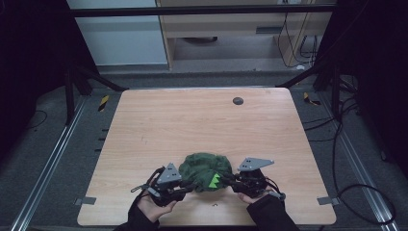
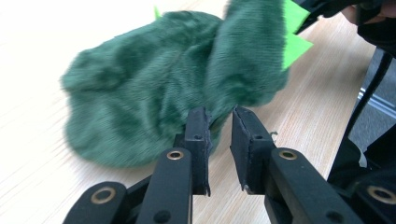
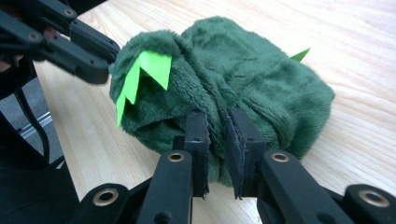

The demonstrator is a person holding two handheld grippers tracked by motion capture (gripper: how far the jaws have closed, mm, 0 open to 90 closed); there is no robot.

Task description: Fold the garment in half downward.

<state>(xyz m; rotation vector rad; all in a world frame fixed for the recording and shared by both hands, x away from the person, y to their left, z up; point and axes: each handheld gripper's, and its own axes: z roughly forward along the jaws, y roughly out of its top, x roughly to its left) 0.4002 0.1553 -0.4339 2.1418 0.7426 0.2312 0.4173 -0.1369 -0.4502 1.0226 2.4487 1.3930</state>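
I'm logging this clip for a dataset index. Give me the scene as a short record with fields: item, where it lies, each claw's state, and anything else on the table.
item: green plush cloth with bright green felt spikes, bunched in a heap
place: near edge of the wooden table, between both claws
left claw: jaws slightly apart at the plush edge, not pressing on it
right claw: jaws slightly apart, plush right behind the gap, no clamp seen
other: dark round cap near the far edge
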